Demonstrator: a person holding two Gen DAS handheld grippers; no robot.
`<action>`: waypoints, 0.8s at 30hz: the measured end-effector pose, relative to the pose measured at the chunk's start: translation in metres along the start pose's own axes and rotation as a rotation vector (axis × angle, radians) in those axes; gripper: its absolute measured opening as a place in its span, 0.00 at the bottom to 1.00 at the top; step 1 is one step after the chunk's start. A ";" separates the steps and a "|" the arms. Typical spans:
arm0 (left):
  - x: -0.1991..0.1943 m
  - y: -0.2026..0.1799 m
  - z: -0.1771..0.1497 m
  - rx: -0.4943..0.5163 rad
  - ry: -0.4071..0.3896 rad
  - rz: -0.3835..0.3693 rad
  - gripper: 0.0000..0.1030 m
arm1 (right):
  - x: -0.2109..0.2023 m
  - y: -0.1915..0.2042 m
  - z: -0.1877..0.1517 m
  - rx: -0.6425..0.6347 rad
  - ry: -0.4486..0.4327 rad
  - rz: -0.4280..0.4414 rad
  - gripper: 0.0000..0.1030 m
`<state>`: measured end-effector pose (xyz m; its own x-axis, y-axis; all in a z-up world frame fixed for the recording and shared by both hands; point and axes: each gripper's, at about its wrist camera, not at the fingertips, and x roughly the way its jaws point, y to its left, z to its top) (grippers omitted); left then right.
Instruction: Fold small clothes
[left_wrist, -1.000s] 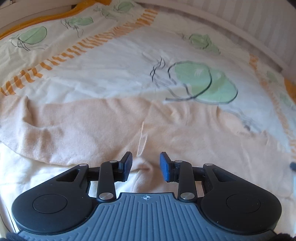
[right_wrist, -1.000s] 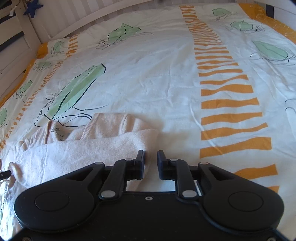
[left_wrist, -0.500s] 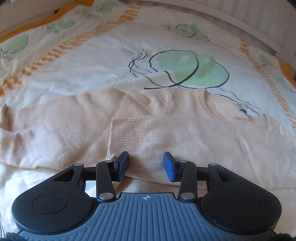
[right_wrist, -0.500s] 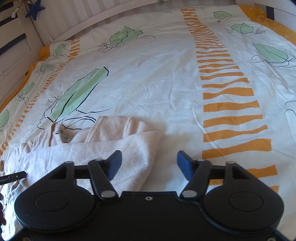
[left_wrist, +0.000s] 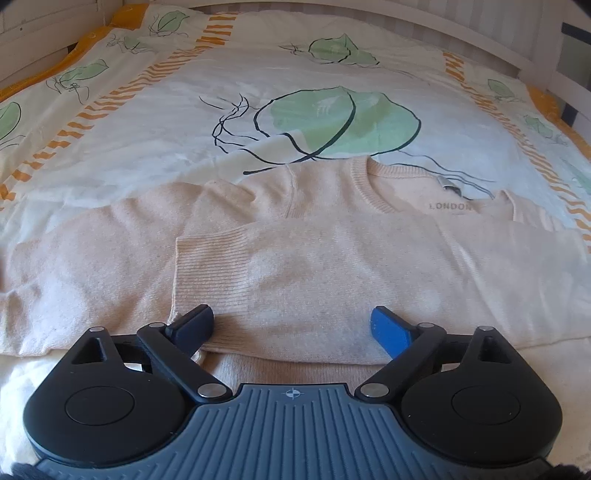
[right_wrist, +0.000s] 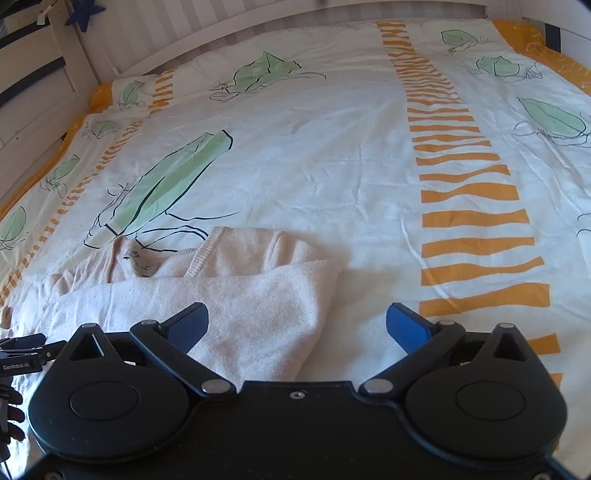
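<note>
Left wrist view: a pale peach knitted sweater lies flat on a white bedspread printed with green leaves and orange stripes, 1 sleeve folded across its body with the ribbed cuff just ahead of the left gripper, whose 2 blue-padded fingers are spread wide, grasping nothing. Right wrist view: the sweater's folded edge lies before and to the left of the right gripper, likewise spread apart and released, with bare bedspread beyond and a white slatted bed frame behind.
</note>
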<state>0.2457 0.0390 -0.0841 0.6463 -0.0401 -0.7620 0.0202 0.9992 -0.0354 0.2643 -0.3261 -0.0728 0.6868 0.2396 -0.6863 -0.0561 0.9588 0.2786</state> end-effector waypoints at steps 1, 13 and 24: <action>-0.005 0.001 0.000 -0.003 -0.003 -0.002 0.90 | -0.001 0.001 0.000 -0.007 -0.008 -0.002 1.00; -0.072 0.085 -0.022 -0.139 -0.010 0.074 0.90 | -0.032 0.035 -0.017 -0.147 -0.128 -0.012 1.00; -0.094 0.184 -0.024 -0.283 -0.059 0.168 0.90 | -0.059 0.096 -0.049 -0.184 -0.114 0.073 1.00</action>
<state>0.1704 0.2263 -0.0341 0.6657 0.1337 -0.7341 -0.2979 0.9496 -0.0972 0.1831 -0.2409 -0.0387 0.7528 0.3007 -0.5855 -0.2326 0.9537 0.1906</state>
